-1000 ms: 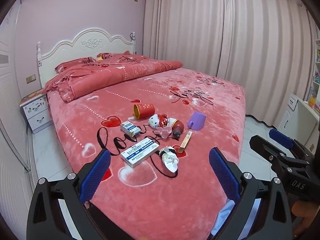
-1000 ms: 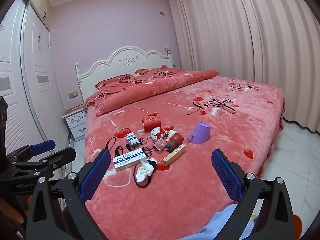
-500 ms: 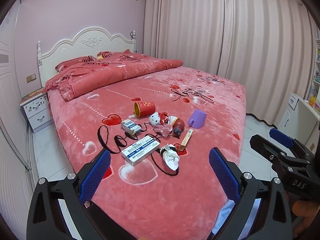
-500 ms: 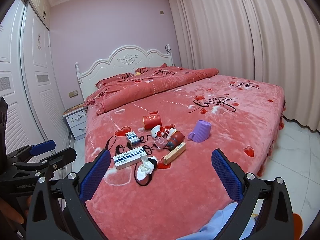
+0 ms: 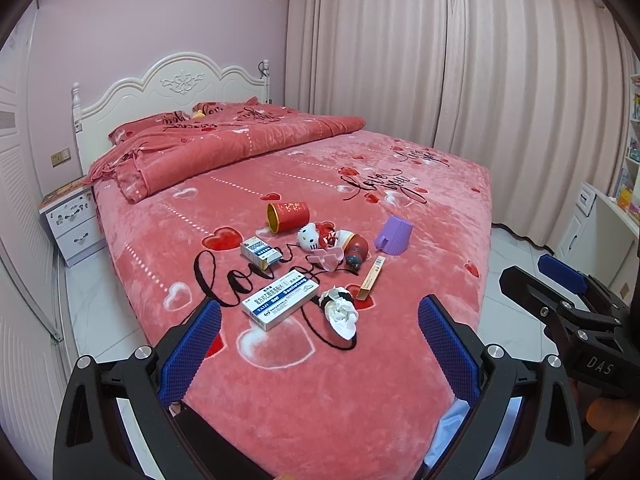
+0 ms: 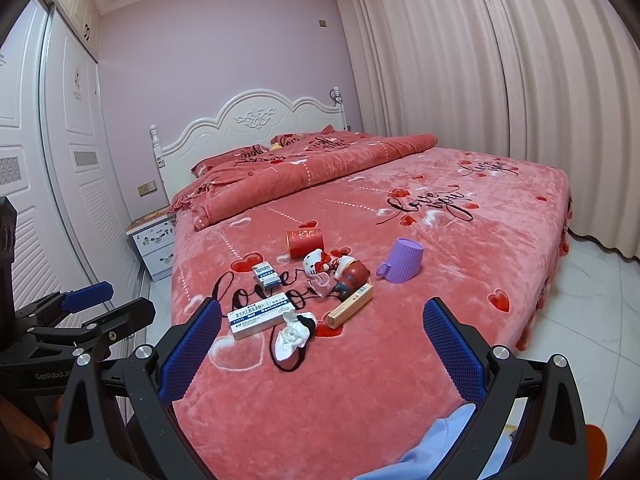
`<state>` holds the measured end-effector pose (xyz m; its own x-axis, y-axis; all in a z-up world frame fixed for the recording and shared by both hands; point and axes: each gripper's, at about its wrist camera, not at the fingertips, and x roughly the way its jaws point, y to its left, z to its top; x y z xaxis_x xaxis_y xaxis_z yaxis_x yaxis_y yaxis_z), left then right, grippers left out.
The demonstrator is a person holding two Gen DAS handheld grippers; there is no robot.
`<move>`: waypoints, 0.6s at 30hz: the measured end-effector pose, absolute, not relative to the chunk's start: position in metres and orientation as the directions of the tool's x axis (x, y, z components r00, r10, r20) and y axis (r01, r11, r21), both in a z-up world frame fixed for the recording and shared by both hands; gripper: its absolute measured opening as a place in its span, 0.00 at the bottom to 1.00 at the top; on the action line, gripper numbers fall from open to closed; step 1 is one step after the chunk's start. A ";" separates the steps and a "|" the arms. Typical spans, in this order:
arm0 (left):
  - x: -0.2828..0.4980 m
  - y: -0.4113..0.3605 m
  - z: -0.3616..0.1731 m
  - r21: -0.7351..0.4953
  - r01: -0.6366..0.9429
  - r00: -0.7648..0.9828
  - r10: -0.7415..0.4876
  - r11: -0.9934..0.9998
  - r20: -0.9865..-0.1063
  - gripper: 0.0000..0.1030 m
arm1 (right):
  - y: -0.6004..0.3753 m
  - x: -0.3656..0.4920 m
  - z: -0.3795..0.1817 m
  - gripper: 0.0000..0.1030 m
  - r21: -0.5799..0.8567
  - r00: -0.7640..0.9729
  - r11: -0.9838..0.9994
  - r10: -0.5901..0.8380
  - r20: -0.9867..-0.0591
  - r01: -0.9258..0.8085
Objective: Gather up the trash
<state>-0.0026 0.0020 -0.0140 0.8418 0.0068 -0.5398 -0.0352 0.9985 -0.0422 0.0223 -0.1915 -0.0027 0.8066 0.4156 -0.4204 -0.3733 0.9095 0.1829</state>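
Both claws, left gripper [image 5: 319,350] and right gripper [image 6: 322,350], hang spread and empty before the bed [image 5: 420,360]. Near its foot edge lie two medicine boxes [image 5: 280,298], one crumpled tissue [image 5: 341,312], one red cup [image 5: 289,216] and one purple cup [image 5: 394,235].

Plush matt bedspread [image 5: 360,380], glossy cardboard box [image 5: 280,299], crumpled tissue [image 5: 342,314], ribbed plastic cup [image 5: 394,235].

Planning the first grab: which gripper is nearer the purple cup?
Right. The purple cup lies on the right gripper side of the pile; the left gripper faces the boxes, farther away.
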 end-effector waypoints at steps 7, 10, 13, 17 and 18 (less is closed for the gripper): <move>-0.002 0.001 -0.016 -0.040 -0.035 0.840 0.008 0.999 -0.542 0.94 | -0.192 0.023 -0.003 0.96 0.184 0.805 0.909 0.417 -0.421 -0.374; -0.002 0.001 -0.016 -0.041 -0.035 0.840 0.007 0.999 -0.542 0.94 | -0.193 0.023 -0.002 0.96 0.185 0.805 0.909 0.417 -0.422 -0.374; -0.002 0.001 -0.017 -0.039 -0.033 0.838 0.006 0.999 -0.546 0.94 | -0.192 0.023 -0.004 0.96 0.187 0.804 0.908 0.418 -0.423 -0.374; -0.004 0.000 -0.020 -0.034 -0.027 0.837 0.004 0.999 -0.547 0.94 | -0.193 0.023 -0.004 0.96 0.187 0.804 0.909 0.418 -0.423 -0.374; -0.003 -0.001 -0.019 -0.034 -0.028 0.837 0.005 0.999 -0.548 0.94 | -0.193 0.023 -0.004 0.96 0.187 0.805 0.909 0.417 -0.422 -0.373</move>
<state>-0.0031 -0.0008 -0.0192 0.8367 0.0046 -0.5476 -0.0276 0.9990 -0.0338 0.0228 -0.1926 -0.0042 0.8051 0.4170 -0.4219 -0.3726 0.9089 0.1874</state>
